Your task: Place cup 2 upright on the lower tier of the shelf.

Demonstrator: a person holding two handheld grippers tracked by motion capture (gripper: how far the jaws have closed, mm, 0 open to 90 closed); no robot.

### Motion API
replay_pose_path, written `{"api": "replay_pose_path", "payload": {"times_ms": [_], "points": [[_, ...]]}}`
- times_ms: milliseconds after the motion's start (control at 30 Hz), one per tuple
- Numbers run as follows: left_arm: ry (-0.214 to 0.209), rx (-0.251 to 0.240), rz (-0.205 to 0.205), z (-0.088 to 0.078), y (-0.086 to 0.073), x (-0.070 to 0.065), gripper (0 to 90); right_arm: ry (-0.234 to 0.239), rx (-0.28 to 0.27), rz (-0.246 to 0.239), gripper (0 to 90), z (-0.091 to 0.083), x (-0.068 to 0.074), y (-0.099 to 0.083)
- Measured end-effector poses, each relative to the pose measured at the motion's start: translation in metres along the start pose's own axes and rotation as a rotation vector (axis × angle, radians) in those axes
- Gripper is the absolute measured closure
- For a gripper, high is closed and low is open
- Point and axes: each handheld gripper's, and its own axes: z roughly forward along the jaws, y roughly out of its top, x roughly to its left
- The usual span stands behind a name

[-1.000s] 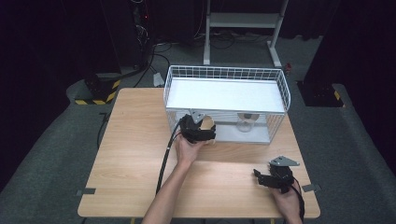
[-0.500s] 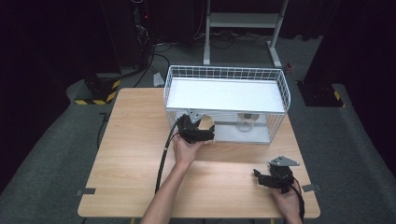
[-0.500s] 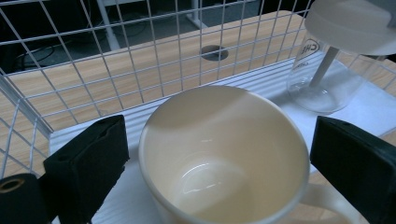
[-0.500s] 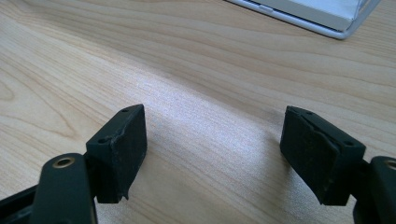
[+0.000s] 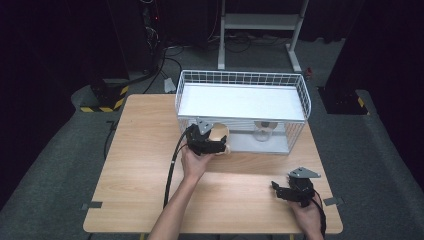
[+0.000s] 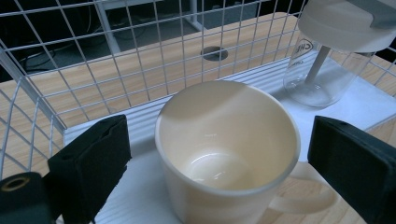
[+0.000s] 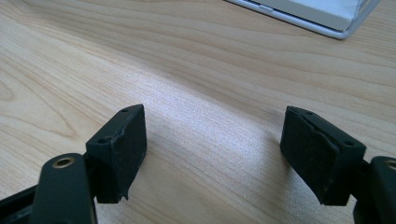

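Note:
A cream mug (image 6: 224, 140) stands upright on the front edge of the white lower shelf inside a white wire basket (image 5: 300, 92). In the high view the mug (image 5: 219, 132) is at the basket's front left. My left gripper (image 5: 220, 141) is open, with one jaw on each side of the mug and a small gap between each pad and the mug wall. The mug's handle points toward the right-hand pad (image 6: 350, 163). My right gripper (image 5: 276, 190) rests low over the bare table near the front right, open, with nothing between its pads (image 7: 121, 149).
A clear glass jar (image 6: 327, 60) with a white lid stands on the same shelf, to the right of the mug; it is also in the high view (image 5: 262, 131). A white upper board (image 5: 240, 102) covers the basket's top. Wooden table (image 5: 140, 165) extends left and front.
The left gripper has edged slightly to the left beside the mug. The right gripper has not moved.

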Motion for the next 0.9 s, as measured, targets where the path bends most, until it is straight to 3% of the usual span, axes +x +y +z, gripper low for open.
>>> {"api": "replay_pose_path", "payload": {"times_ms": [200, 433, 900], "points": [[0.003, 0.009, 0.027, -0.007, -0.005, 0.000, 9.4, 0.000, 0.000, 0.000, 23.1, 0.000, 0.000, 0.000], [-0.007, 0.006, 0.022, -0.014, -0.012, 0.000, 10.5, -0.001, 0.002, 0.005, 23.0, 0.000, 0.000, 0.000], [-0.021, 0.047, 0.022, -0.017, -0.030, -0.003, 14.9, -0.001, 0.002, 0.005, 23.0, 0.000, 0.000, 0.000]]}}
